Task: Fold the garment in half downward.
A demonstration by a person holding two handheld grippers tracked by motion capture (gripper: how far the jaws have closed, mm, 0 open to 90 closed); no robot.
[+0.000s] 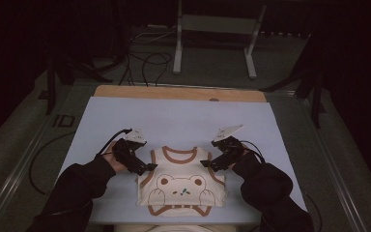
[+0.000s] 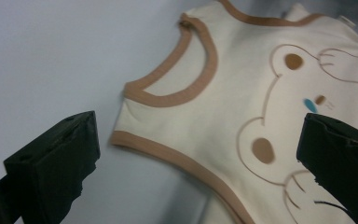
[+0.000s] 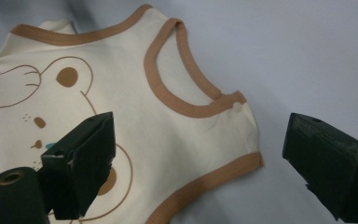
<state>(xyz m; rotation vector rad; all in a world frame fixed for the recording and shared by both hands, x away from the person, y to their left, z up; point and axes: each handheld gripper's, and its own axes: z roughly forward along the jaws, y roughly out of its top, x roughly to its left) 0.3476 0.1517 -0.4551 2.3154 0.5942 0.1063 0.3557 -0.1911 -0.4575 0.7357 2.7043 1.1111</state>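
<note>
Flanking soft cream vest [image 1: 181, 186], brown-trimmed, both grippers agape

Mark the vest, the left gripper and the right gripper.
vest [image 1: 181, 186], high view, on the printed bear face.
left gripper [image 1: 150, 166], high view, between its fingertips.
right gripper [image 1: 205, 164], high view, between its fingertips.

- A vest [image 1: 181, 186] lies flat on the bench [image 1: 183, 118], near its front edge.
- The left gripper [image 1: 147, 166] flanks its left side, the right gripper [image 1: 206, 164] its right.
</note>
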